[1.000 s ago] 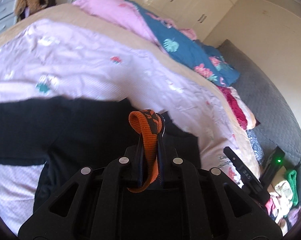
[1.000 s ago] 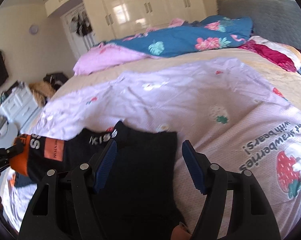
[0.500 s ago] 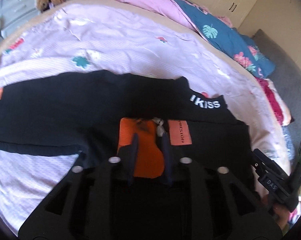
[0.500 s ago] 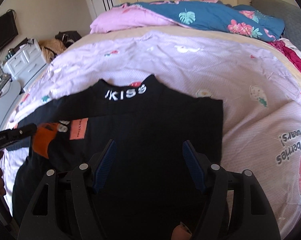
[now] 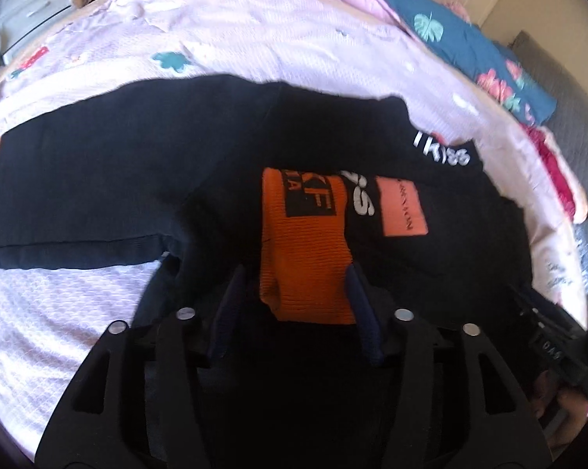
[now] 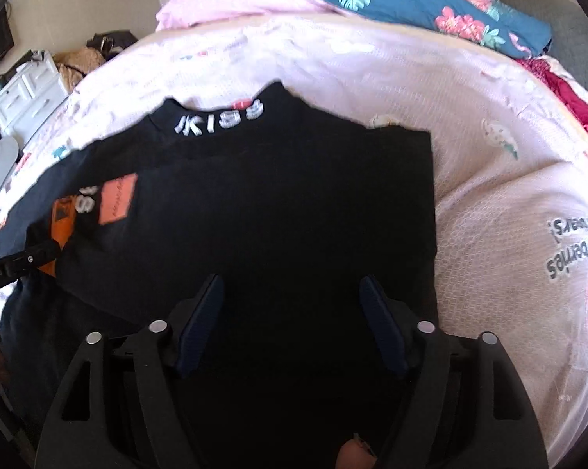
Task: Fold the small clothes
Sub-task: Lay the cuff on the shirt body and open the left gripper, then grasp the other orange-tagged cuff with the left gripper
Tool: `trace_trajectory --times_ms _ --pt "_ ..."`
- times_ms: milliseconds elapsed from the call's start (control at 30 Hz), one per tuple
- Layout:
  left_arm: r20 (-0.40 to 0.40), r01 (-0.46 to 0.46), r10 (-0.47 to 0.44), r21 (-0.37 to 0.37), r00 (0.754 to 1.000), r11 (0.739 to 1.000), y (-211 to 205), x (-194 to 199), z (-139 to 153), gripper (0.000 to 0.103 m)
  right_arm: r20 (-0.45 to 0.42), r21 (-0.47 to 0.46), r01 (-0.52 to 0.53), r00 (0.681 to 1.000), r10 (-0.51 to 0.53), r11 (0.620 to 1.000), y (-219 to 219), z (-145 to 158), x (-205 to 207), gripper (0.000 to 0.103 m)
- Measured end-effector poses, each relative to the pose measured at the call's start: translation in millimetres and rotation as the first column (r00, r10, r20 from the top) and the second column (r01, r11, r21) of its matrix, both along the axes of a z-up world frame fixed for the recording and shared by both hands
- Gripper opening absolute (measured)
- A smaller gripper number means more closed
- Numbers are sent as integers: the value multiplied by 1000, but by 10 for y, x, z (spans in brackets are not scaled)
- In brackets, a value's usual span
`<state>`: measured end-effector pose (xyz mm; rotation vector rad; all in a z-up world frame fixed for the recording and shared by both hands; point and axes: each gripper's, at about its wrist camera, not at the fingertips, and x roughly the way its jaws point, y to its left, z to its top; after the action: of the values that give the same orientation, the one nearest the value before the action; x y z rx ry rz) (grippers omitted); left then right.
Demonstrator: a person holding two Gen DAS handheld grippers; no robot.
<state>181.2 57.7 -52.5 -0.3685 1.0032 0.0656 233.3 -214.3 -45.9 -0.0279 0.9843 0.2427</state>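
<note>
The left hand-held gripper [image 5: 294, 305], jaws just opening, apparently releases the orange cuff [image 5: 305, 250] onto the black sweater [image 6: 286, 211] spread on the bed [image 6: 489, 97]; the right hand-held gripper [image 6: 290, 328] hovers open over its hem.

One black top [image 6: 294, 203] with one orange cuff [image 5: 305, 250] is lying on one pink bed cover [image 6: 489, 125], two grippers are hanging over it, and one blue flowery blanket [image 6: 411, 4] is sitting behind.
</note>
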Motion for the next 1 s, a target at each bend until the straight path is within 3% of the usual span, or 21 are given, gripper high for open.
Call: trace_trajectory --times_ms 67,133,200,267,433,833,1000 --pt "25 -11 11 -2 1000 1000 50 -58 81 57 19 15 1 1000 -1 1000 27 61 -36 79" --pt "52 -30 30 -3 998 1000 152 -141 163 60 51 31 -6 999 4 1000 98 151 -101 90" --pt "68 -59 58 7 996 998 244 -209 222 69 80 40 -24 997 21 999 200 236 -169 96" --pt "77 -111 107 50 991 993 348 -286 268 85 107 47 -50 993 45 998 346 323 -256 97" --pt "96 -224 218 62 971 973 736 -478 331 93 152 58 -126 982 116 990 776 482 -420 99" --pt "93 -405 400 40 912 913 1481 -848 315 94 176 26 -273 948 264 962 1716 649 -616 99" --pt "83 -489 486 33 870 871 1793 -965 267 94 182 11 -312 935 305 950 1990 673 -651 99"
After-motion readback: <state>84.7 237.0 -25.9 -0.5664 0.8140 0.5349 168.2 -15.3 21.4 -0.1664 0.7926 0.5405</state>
